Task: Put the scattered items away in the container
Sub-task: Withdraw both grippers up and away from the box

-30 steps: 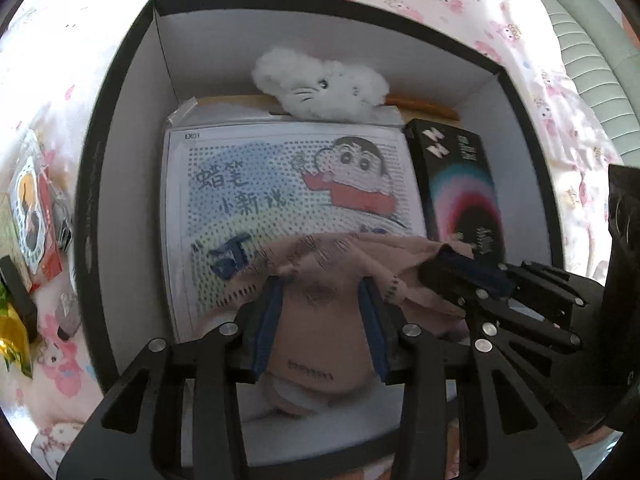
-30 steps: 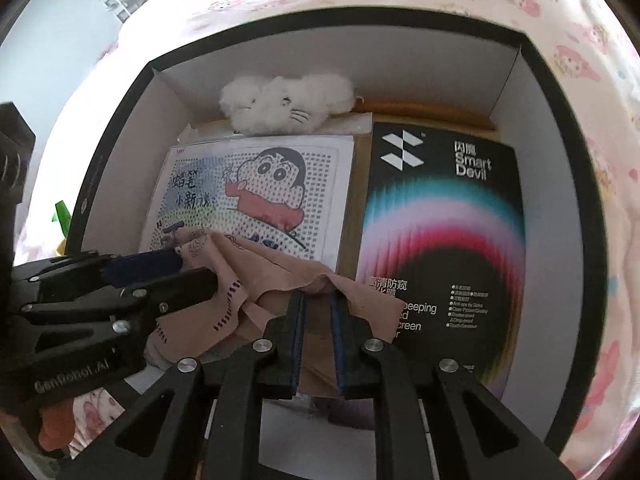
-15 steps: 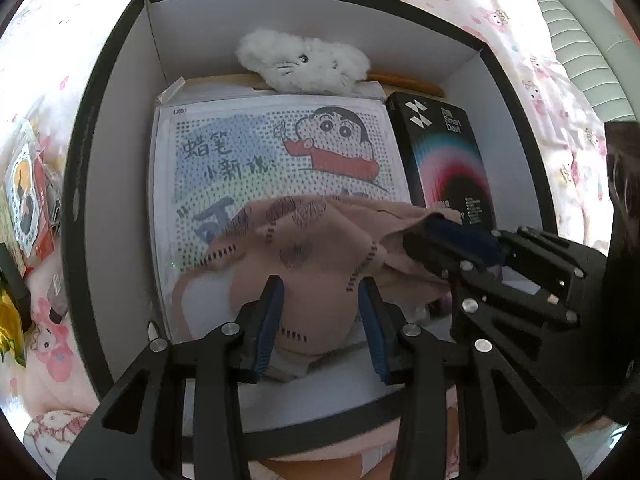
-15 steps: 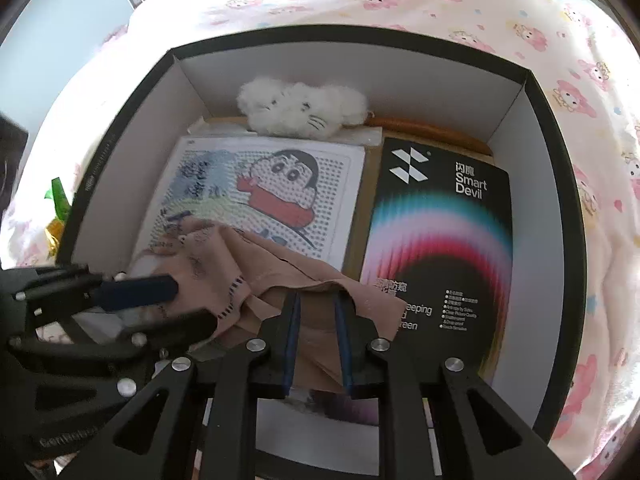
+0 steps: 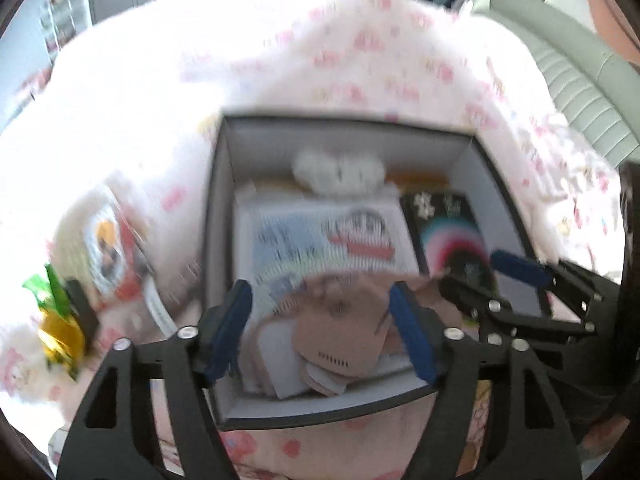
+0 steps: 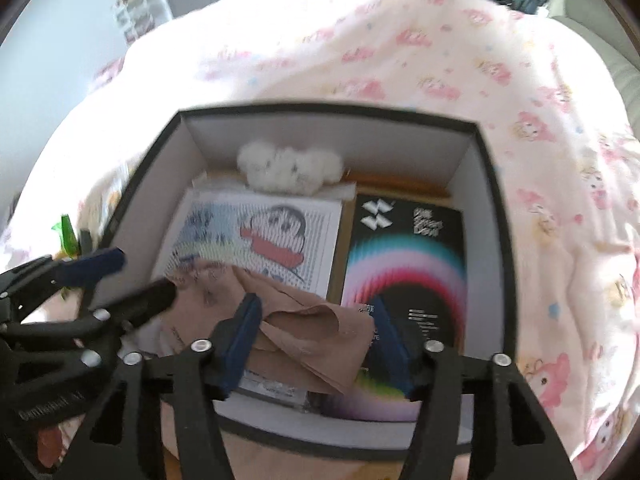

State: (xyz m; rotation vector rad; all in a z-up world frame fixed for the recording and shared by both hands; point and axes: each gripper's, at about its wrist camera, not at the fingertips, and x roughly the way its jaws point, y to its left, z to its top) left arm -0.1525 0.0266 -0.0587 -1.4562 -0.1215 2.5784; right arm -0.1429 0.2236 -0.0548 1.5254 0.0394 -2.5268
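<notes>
Left gripper (image 5: 320,328) & right gripper (image 6: 314,334) jaws opening, nothing gripped, angled down over beige cloth (image 6: 304,332) in box (image 6: 496,240), pink-print bed sheet (image 6: 440,60), blurred room behind.

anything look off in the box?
The pink cloth lies crumpled in the box, draped over the cartoon sheet and the black pack, not folded flat. Snack packets sit outside on the bedding.

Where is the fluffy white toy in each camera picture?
Left wrist: the fluffy white toy lies at the box's far wall, above the middle, blurred.
Right wrist: it lies at the far wall, left of middle.
Shared landmark: the cartoon picture sheet just below it.
</notes>
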